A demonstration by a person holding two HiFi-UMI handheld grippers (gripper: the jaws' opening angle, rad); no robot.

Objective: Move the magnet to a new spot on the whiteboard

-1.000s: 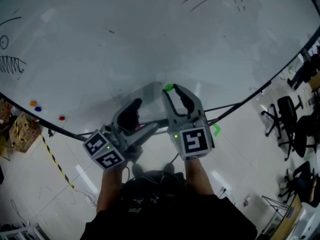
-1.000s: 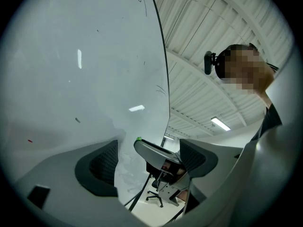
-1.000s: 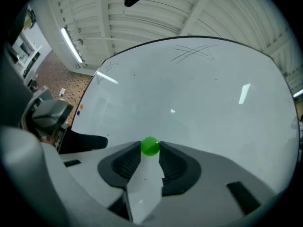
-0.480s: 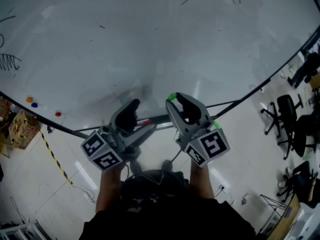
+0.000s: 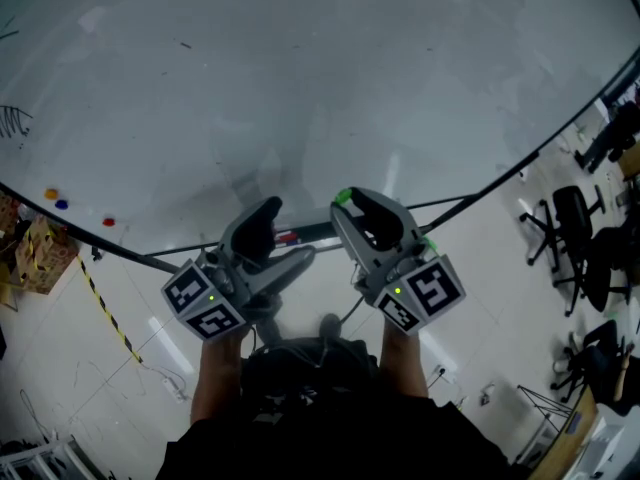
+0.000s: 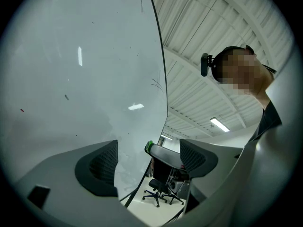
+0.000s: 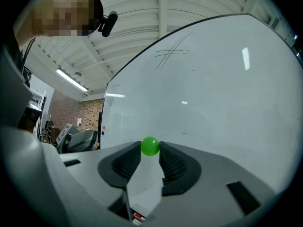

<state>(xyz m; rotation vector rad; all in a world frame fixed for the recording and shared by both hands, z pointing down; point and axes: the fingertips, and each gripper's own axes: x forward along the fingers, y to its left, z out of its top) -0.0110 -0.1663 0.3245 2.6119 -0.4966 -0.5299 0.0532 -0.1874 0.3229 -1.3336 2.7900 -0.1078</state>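
Head view: large white whiteboard (image 5: 300,88), upper edge cut off. Right gripper (image 5: 347,201) clamped on a small round green magnet (image 5: 343,196), only a sliver visible at the jaw tips, near the board's lower edge; contact with the board not discernible. Left gripper (image 5: 280,240) just beside, jaws apart.

Left gripper view: jaws spread wide, nothing held; magnet partly hidden behind the right gripper.

Right gripper view: magnet pinched between the jaw tips, whiteboard beyond.
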